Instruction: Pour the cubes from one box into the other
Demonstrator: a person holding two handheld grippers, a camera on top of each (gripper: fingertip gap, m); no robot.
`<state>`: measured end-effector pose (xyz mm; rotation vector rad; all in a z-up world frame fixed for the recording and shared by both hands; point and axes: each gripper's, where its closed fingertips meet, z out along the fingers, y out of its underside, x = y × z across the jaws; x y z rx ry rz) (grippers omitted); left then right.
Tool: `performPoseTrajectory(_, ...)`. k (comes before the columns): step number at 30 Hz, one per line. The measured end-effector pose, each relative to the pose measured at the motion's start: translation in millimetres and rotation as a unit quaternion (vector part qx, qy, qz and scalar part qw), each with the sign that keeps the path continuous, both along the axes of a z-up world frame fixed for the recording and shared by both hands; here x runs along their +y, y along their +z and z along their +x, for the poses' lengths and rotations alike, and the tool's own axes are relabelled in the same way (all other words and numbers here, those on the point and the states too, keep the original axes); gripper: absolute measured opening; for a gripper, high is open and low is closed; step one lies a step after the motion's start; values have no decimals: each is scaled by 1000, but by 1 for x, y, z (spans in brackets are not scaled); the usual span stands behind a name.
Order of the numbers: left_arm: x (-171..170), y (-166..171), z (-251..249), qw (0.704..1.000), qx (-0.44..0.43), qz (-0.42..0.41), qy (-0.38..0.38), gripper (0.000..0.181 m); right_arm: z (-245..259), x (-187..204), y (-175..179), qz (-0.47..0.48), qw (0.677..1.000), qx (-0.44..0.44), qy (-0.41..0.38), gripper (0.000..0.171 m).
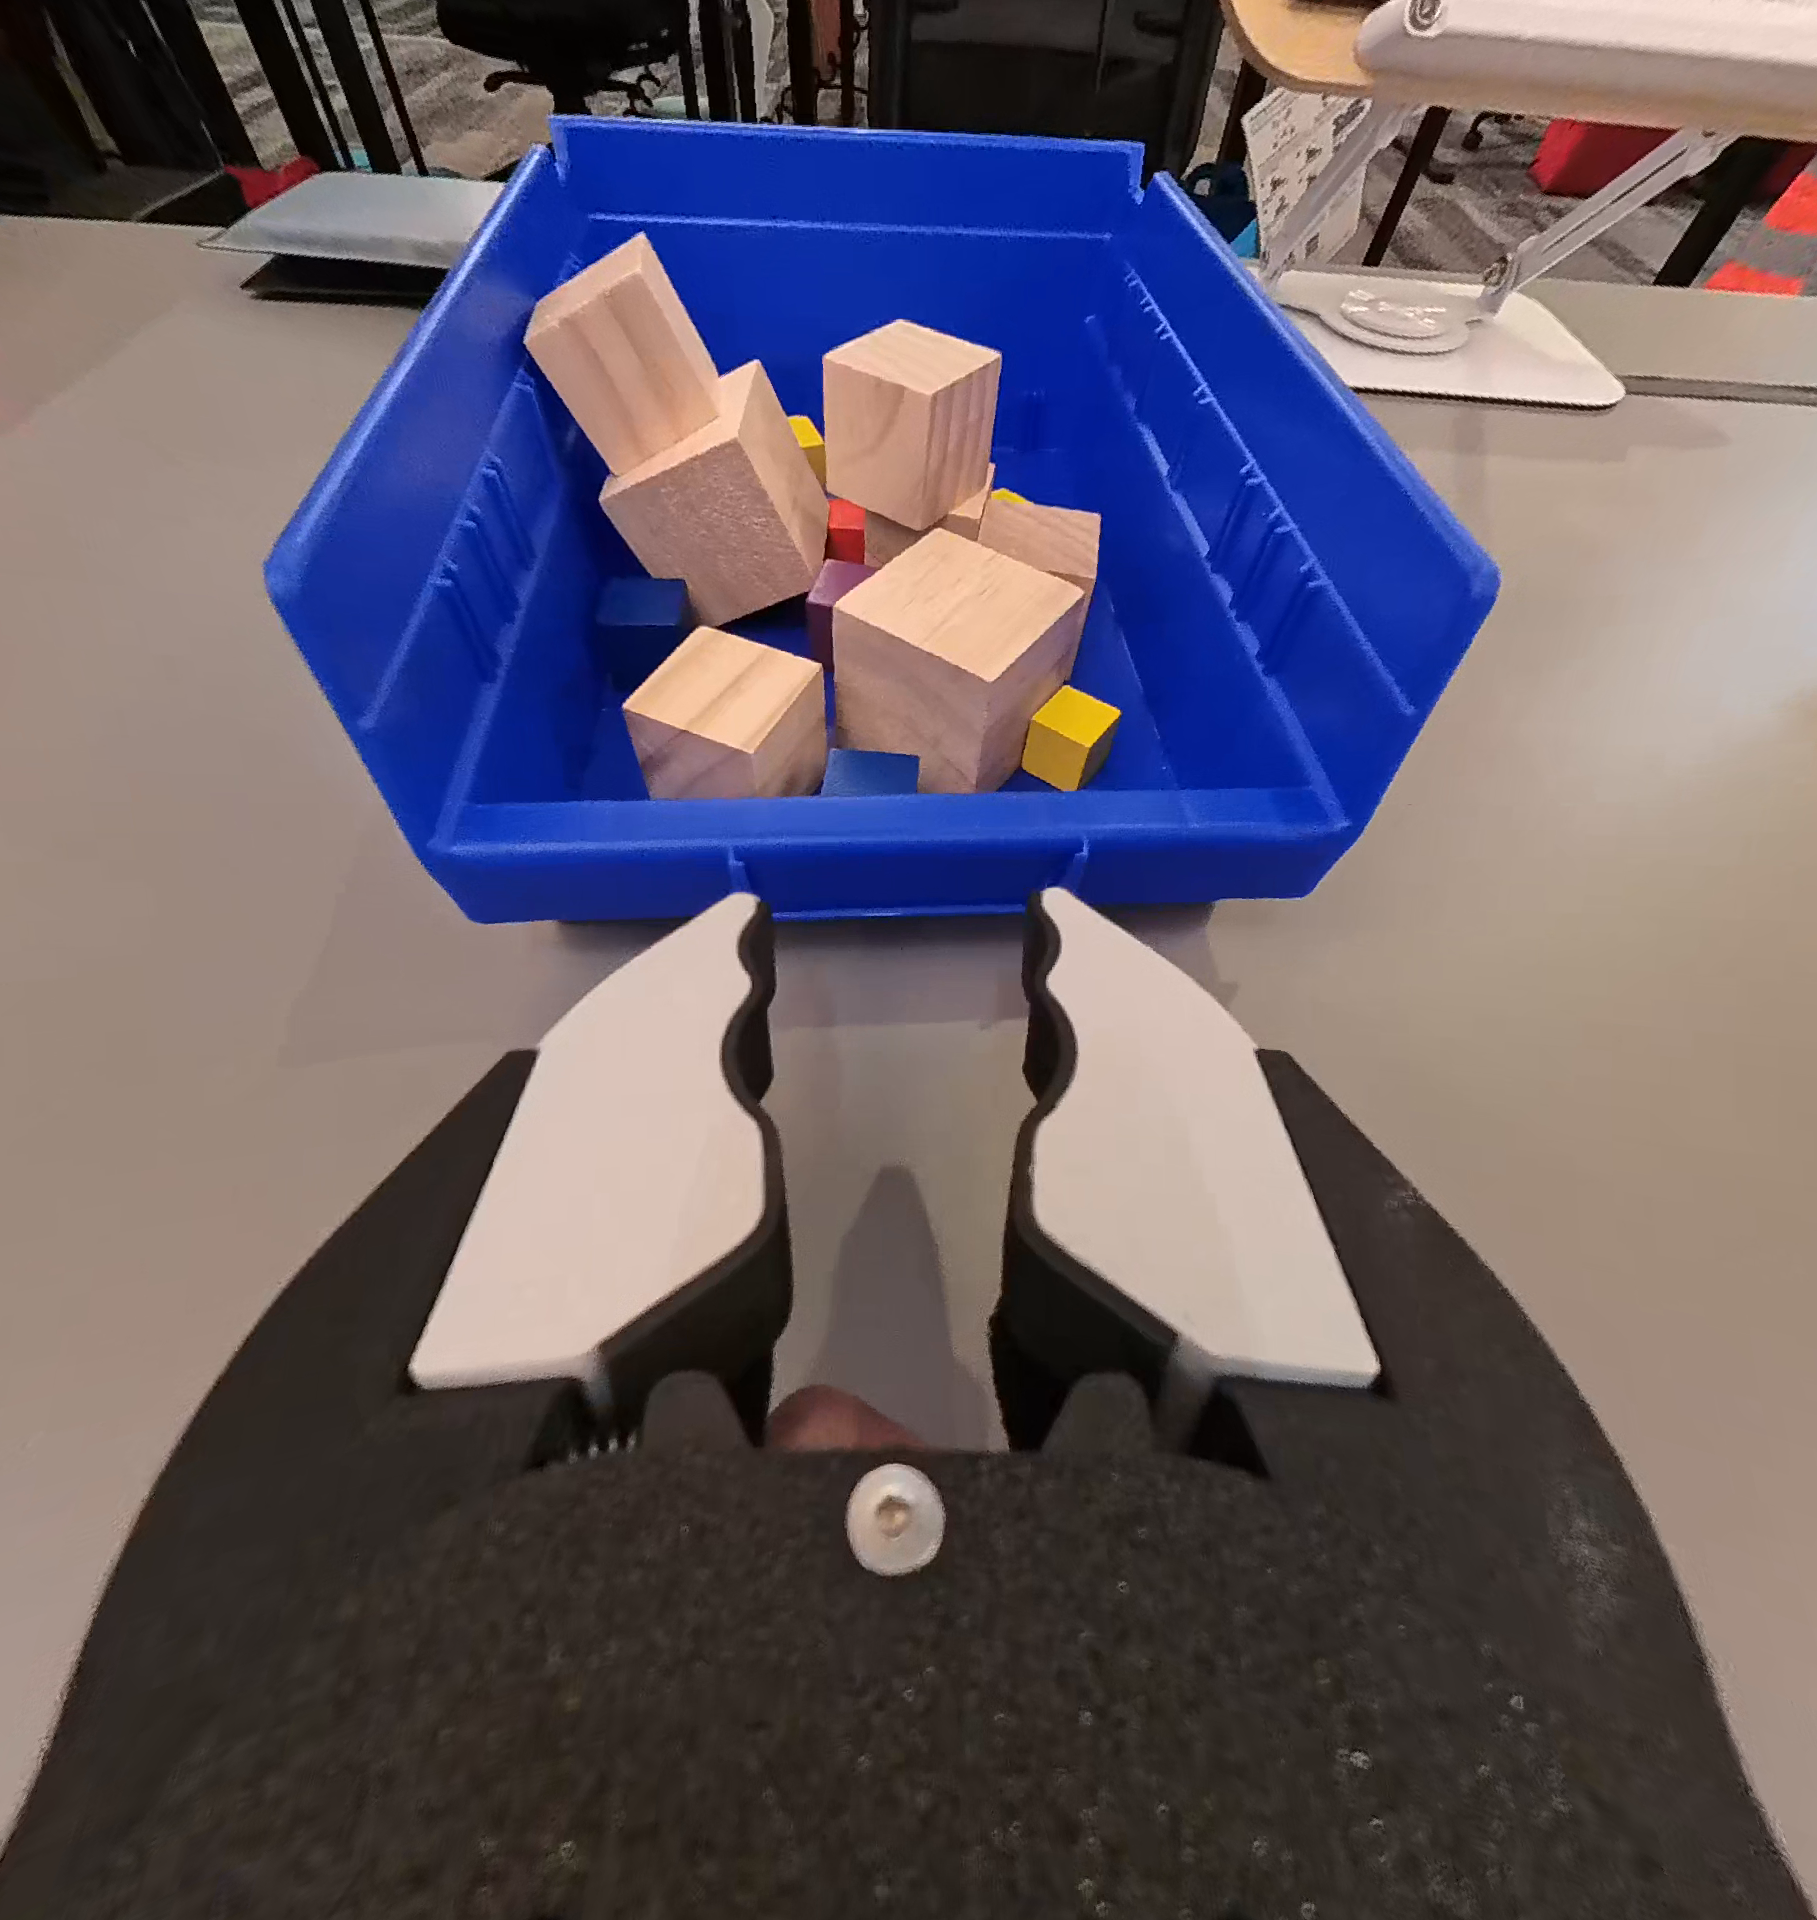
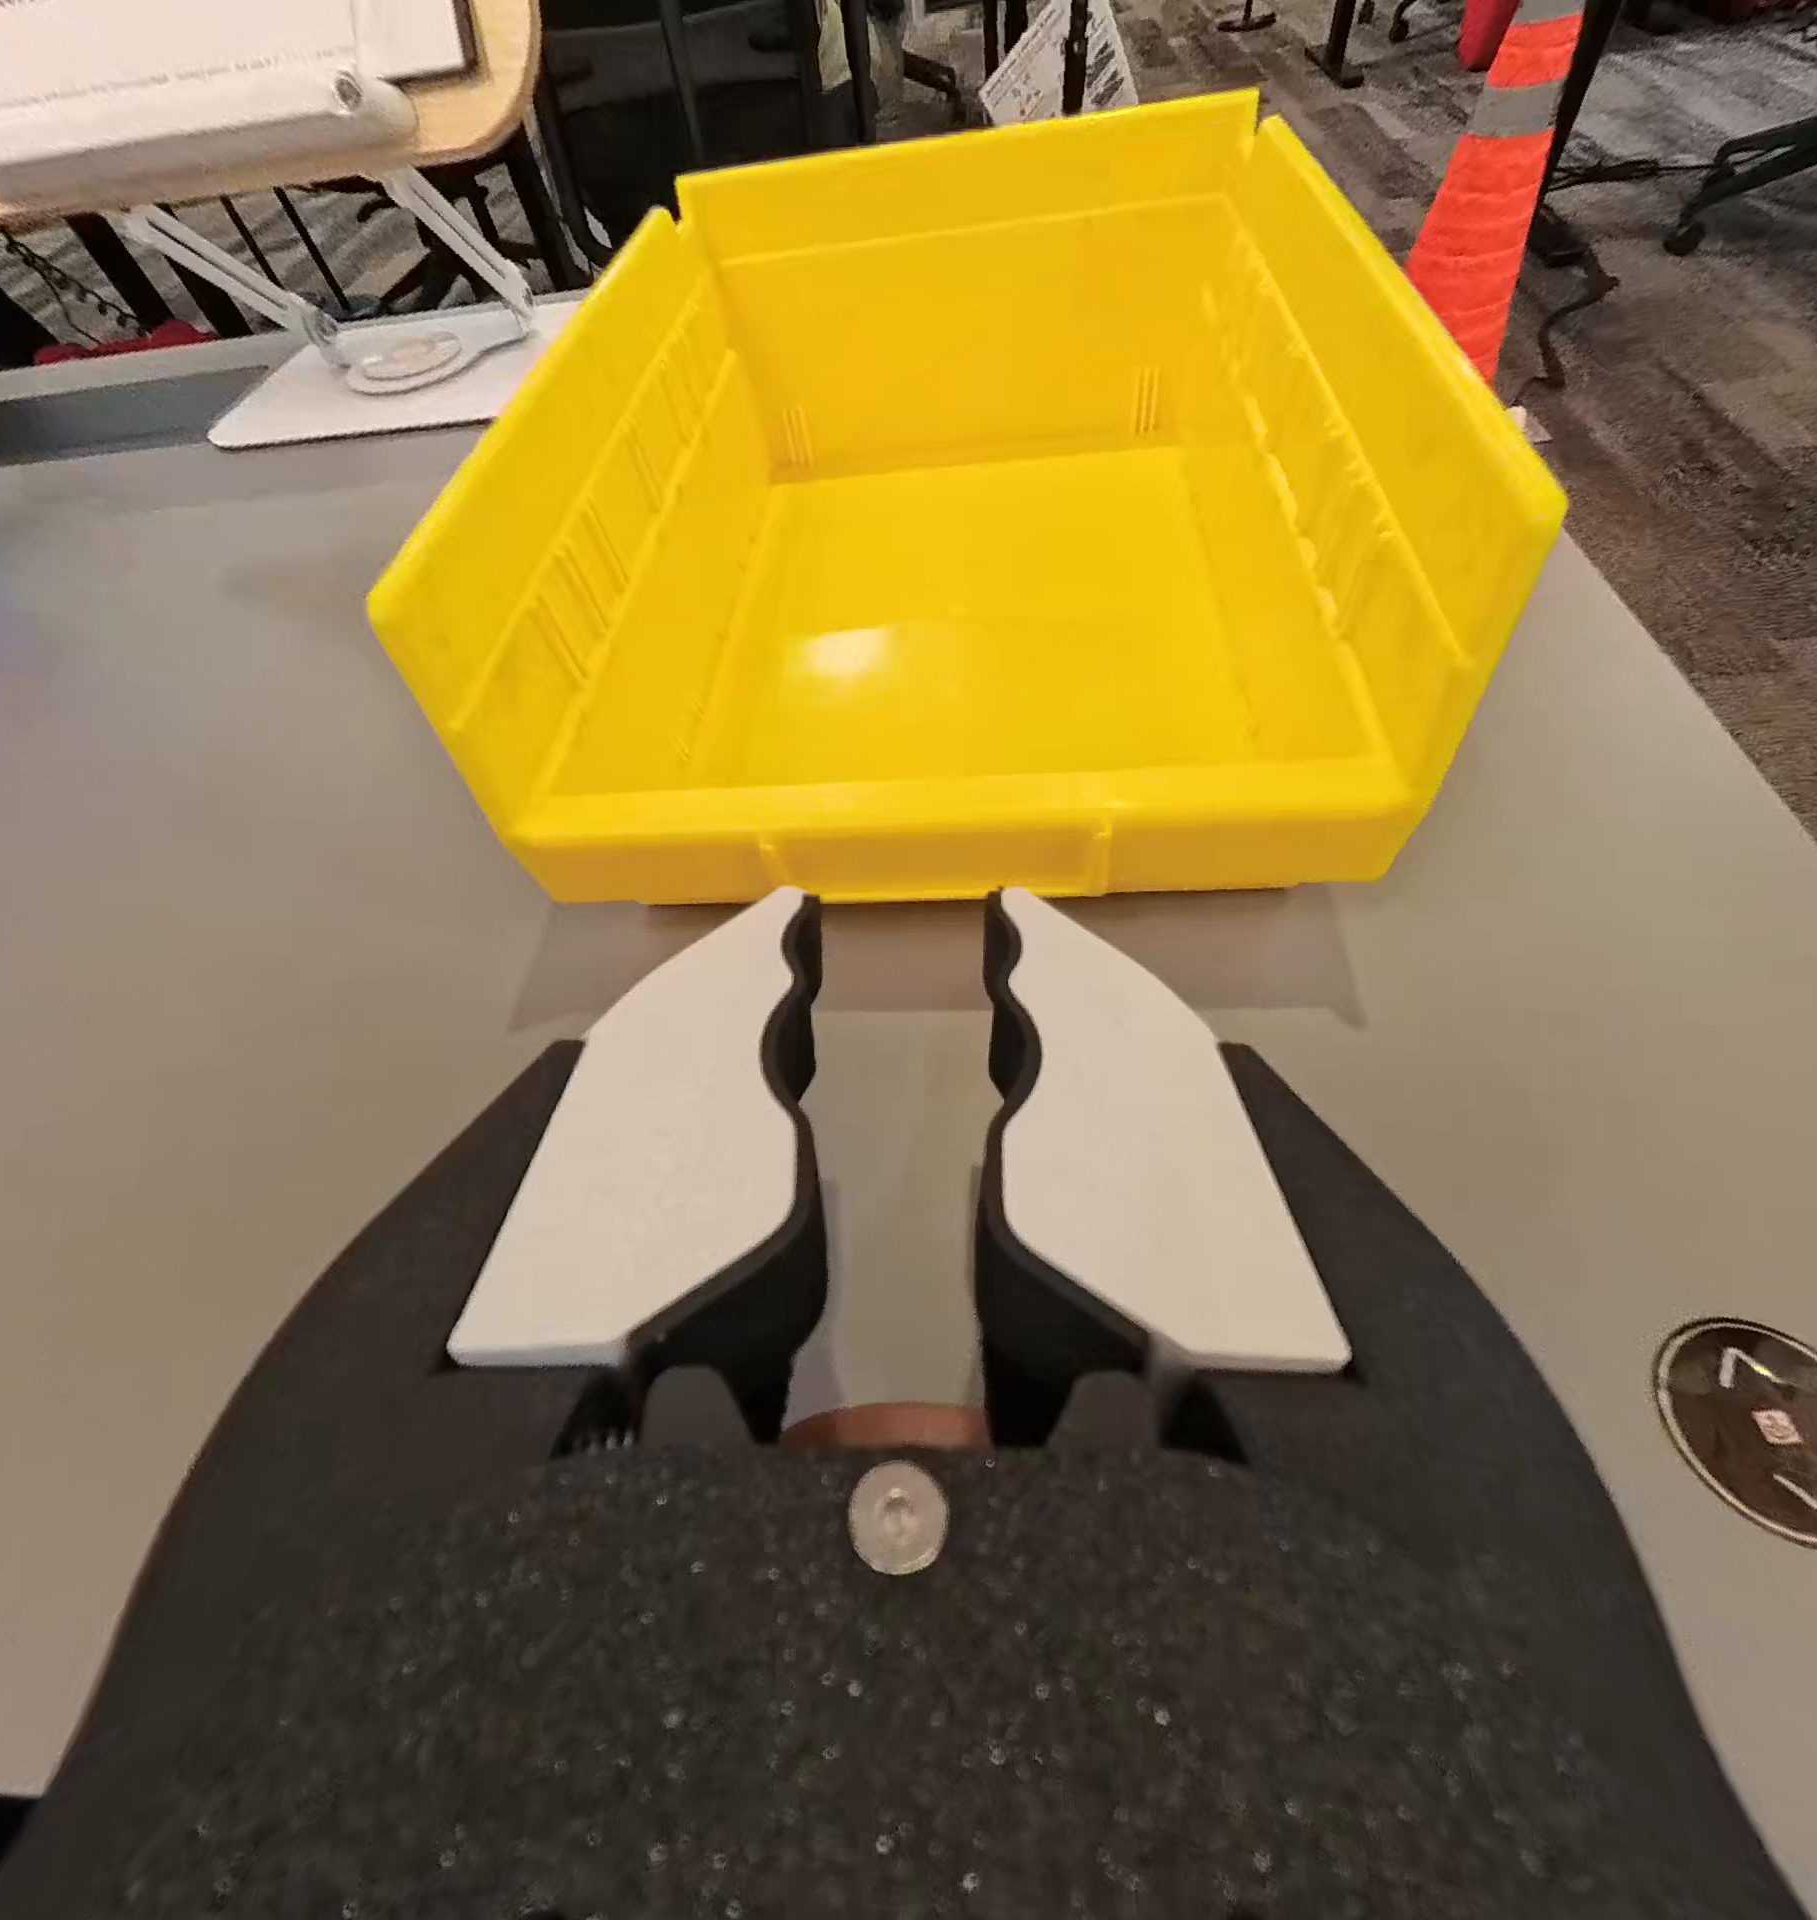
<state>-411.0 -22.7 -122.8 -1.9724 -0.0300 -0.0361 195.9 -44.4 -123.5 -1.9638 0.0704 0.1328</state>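
Left gripper (image 1: 899, 914) agape, empty, facing blue box (image 1: 883, 842) of cubes (image 1: 945, 644) | right gripper (image 2: 902, 909) agape, facing yellow box (image 2: 935, 831)

Cubes (image 1: 862, 561) heaped in one box (image 1: 1299, 582) (table-top (image 1: 156, 831)), other box (image 2: 623, 561) on the same table

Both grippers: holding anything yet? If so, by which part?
Nothing held. The left gripper is open just short of the blue box's front lip; the right gripper is open just short of the empty yellow box's front lip.
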Motion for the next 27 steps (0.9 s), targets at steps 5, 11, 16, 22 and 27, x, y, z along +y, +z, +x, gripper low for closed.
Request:
performPoseTrajectory(5,-1,1,-3,1000,-5,0,5,44,-4,1,-2,-2,1000,-14,4,29)
performPoseTrajectory(11,-2,-1,-4,1000,-9,-5,9,43,-3,-1,2,6,1000,0,2,29)
performPoseTrajectory(16,-3,-5,-4,1000,-6,-14,9,43,-5,-1,3,7,1000,11,4,29)
performPoseTrajectory(22,-3,-7,-5,1000,-16,-22,11,43,-6,-1,4,8,1000,6,5,28)
performPoseTrajectory(27,-3,-8,-4,999,-24,-25,9,43,-7,-1,2,3,1000,-1,6,28)
